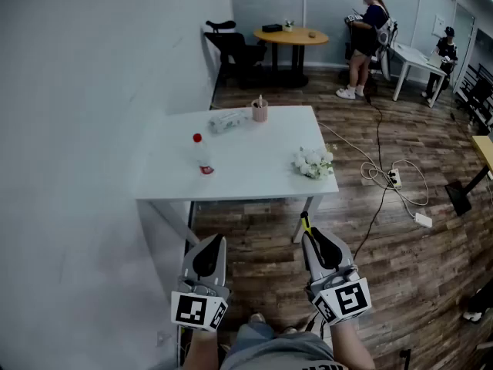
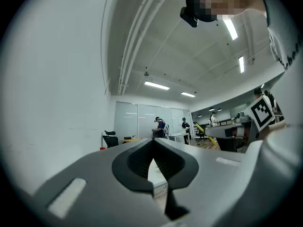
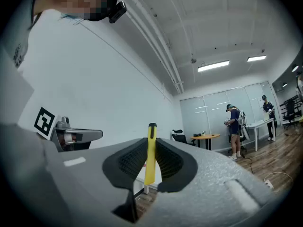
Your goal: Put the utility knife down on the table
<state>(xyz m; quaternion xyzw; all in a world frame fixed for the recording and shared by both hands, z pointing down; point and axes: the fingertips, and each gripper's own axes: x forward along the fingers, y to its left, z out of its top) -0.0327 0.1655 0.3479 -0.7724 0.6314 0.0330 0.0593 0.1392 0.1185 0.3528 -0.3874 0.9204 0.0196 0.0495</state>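
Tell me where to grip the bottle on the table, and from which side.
Grip the bottle by its clear body, probably, below the red cap, coming in level from the near table edge. It stands upright, apart from the other things, so jaws can close across its round sides. The left gripper is shut and empty; open it first.

Red-capped bottle [image 1: 202, 154] upright; pink cup [image 1: 259, 112] at its 2 o'clock, white flowers [image 1: 313, 162] at its 3. Round wooden table [image 1: 290, 35] far back, 12 o'clock.
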